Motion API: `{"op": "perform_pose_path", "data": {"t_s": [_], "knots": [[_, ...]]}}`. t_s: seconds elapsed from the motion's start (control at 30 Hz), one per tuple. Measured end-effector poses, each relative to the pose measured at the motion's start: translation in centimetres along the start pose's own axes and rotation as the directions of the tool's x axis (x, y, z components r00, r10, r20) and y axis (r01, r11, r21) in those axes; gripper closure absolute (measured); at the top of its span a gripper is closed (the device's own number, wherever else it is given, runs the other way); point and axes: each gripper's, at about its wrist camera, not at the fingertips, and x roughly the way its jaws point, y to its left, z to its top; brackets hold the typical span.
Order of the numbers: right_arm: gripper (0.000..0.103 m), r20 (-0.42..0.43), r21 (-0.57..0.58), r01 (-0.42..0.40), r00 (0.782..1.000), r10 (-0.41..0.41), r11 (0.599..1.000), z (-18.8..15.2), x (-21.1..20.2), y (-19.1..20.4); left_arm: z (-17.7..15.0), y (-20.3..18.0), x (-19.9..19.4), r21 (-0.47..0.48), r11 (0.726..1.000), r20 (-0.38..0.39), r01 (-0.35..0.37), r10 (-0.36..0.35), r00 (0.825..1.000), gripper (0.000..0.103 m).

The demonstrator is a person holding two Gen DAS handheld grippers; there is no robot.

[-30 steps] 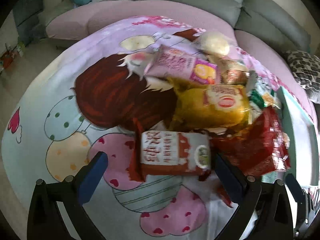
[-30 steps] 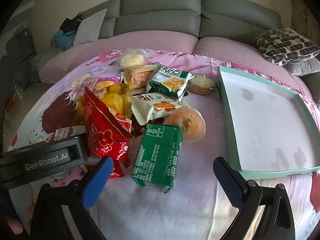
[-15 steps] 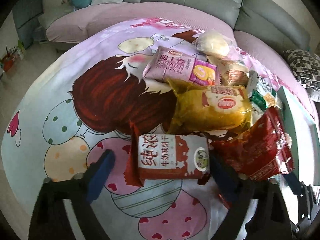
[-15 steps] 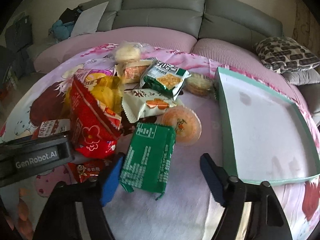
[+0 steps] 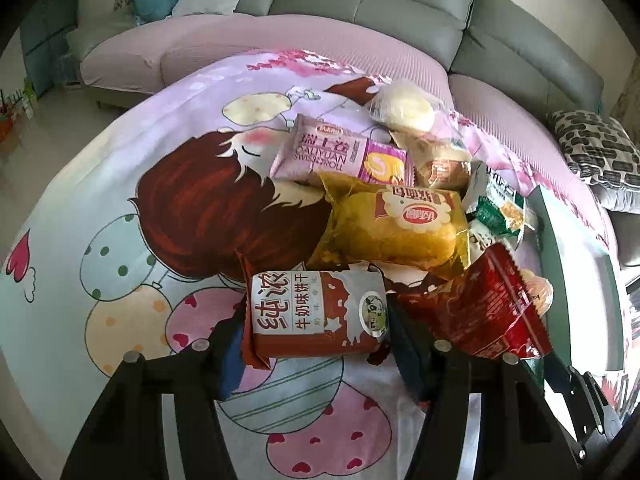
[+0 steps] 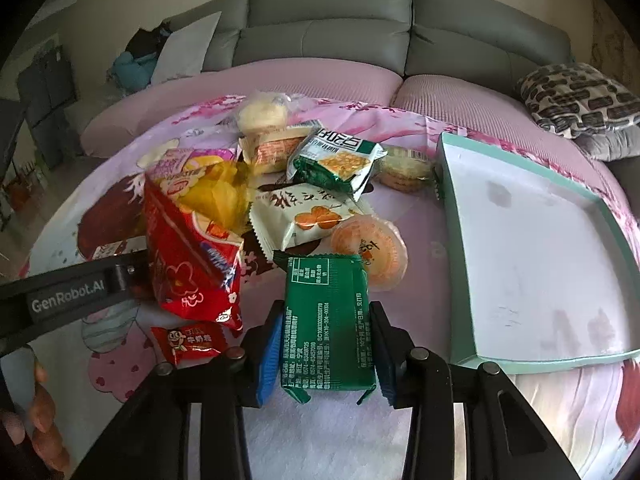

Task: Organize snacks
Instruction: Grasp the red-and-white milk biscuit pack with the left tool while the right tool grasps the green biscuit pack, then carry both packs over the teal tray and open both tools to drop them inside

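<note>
A pile of snack packs lies on a cartoon-print cloth point(image 5: 120, 208). My left gripper point(image 5: 316, 344) is shut on a red-and-white milk biscuit pack point(image 5: 316, 312), its pads on both short ends. My right gripper point(image 6: 326, 348) is shut on a green packet point(image 6: 326, 320). A yellow chip bag point(image 5: 392, 224), a pink Swiss roll pack point(image 5: 336, 152) and a red bag point(image 5: 480, 312) lie beyond the left gripper. The red bag point(image 6: 188, 256) also shows in the right wrist view. A white tray with a teal rim point(image 6: 452, 248) lies to the right.
An orange jelly cup point(image 6: 368, 248), a cream cookie pack point(image 6: 308, 216), a green cracker pack point(image 6: 340, 164), round pastries point(image 6: 262, 114) and a small red candy pack point(image 6: 188, 340) lie in the pile. A grey sofa point(image 6: 328, 36) stands behind. The left gripper's body point(image 6: 68, 296) crosses at left.
Both grippers moved forward and closed: the left one onto the milk biscuit pack, the right one onto the green packet. Both were open a second ago.
</note>
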Motion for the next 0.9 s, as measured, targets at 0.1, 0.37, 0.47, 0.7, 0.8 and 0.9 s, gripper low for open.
{"op": "perform_pose_path", "data": {"t_s": [0.1,0.37,0.47,0.7,0.8,0.9], "knots": [[0.061,0.016,0.02,-0.014,1.0,0.014,1.0,0.1,-0.6,-0.5,0.2,0.1,-0.9,-0.001,1.0,0.022,0.002,-0.002,1.0,0.04],[0.061,0.122,0.038,-0.045,0.992,0.04,0.998,1.3,-3.9,-1.3,1.0,0.4,-4.3,-0.016,1.0,0.127,-0.011,0.013,0.992,0.04],[0.061,0.146,0.04,-0.032,0.989,0.026,0.999,1.9,-4.7,-1.6,1.3,0.2,-5.2,-0.018,1.0,0.156,-0.008,0.011,0.988,0.04],[0.061,0.179,0.066,0.019,0.983,-0.03,0.998,3.7,-5.8,-3.8,1.7,-3.1,-6.8,0.039,0.999,0.215,0.025,-0.033,0.976,0.04],[0.061,0.196,0.085,0.063,0.978,-0.079,0.994,4.6,-6.4,-5.4,1.6,-5.4,-6.9,0.097,0.994,0.214,0.043,-0.063,0.975,0.04],[0.061,0.206,0.103,0.119,0.969,-0.139,0.987,5.3,-6.6,-7.3,1.4,-7.7,-6.4,0.156,0.985,0.186,0.069,-0.098,0.978,0.04]]}}
